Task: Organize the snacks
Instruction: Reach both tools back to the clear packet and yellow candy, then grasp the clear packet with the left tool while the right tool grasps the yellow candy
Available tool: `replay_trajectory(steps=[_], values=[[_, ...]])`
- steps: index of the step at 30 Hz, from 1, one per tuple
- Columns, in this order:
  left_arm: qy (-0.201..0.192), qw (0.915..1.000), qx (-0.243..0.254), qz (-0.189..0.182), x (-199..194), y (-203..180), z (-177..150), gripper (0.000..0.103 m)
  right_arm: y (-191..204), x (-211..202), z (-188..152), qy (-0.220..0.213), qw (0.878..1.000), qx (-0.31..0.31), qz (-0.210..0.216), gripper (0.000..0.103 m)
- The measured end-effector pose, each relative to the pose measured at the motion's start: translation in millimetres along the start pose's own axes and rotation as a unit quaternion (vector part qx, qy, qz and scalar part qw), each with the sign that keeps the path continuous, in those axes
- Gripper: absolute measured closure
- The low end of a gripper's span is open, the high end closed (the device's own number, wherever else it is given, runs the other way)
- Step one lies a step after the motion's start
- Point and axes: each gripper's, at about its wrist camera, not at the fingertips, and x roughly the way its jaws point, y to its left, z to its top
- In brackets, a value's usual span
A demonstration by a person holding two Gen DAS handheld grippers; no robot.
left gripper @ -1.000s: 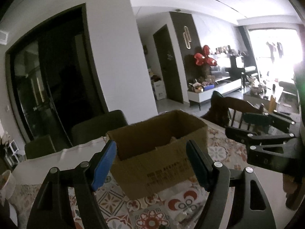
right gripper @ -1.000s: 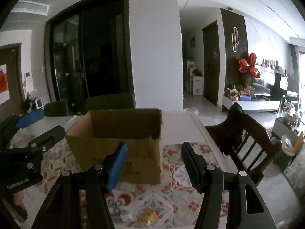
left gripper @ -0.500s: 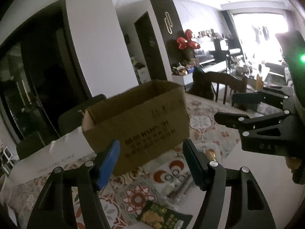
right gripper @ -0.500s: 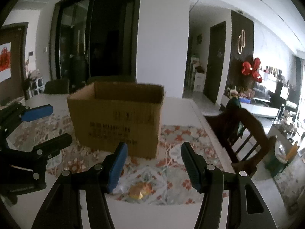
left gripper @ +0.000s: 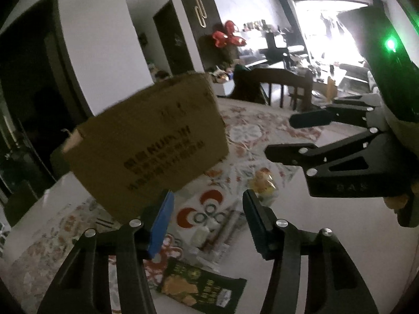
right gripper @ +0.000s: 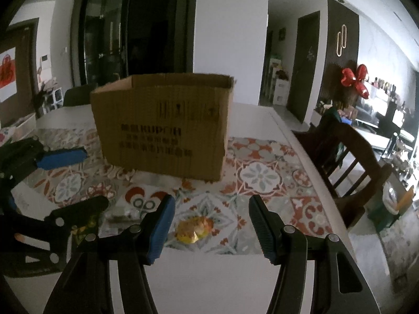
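An open brown cardboard box (left gripper: 146, 144) (right gripper: 162, 125) stands on the patterned tablecloth. In front of it lie a clear packet with white pieces (left gripper: 209, 231), a dark green chip bag (left gripper: 201, 289) and a yellow-orange wrapped snack (left gripper: 263, 183) (right gripper: 193, 229). My left gripper (left gripper: 207, 209) is open and empty above the clear packet. My right gripper (right gripper: 210, 212) is open and empty, just above the yellow-orange snack. Each gripper shows in the other's view, the right one (left gripper: 290, 136) and the left one (right gripper: 89, 178).
The table (right gripper: 209, 274) is white with a red and grey floral cloth (right gripper: 262, 175). A dark wooden chair (right gripper: 348, 157) stands at the table's right side. Dark upholstered chairs (right gripper: 78, 95) stand behind the box.
Both grippers have dropped lower and tilted down toward the table. The snacks in front of the box have come into view. Both stay open.
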Motion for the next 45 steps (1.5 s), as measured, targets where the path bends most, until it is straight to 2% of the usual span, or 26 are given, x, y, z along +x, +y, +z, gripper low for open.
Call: replay_trajectory(steps=[16,25,28,35,39,45], values=[[0.046,0.9970,0.012,-0.061,40,-7,-14,0.066,-2,35,-18,0.044,0.998,0.036,0.021,0.044],[0.070,0.9937,-0.003,-0.088,50,-4,-17,0.072,-5,48,-20,0.065,0.996,0.056,0.037,0.044],[0.081,0.9915,-0.016,-0.100,56,-1,-16,0.072,-6,53,-21,0.075,0.994,0.062,0.043,0.052],[0.101,0.9870,-0.049,-0.115,68,8,-17,0.074,-4,63,-23,0.101,0.991,0.064,0.054,0.052],[0.111,0.9843,-0.066,-0.120,72,11,-17,0.075,-5,70,-24,0.116,0.988,0.075,0.070,0.060],[0.117,0.9813,-0.088,-0.125,76,18,-16,0.080,-5,72,-24,0.116,0.988,0.079,0.068,0.071]])
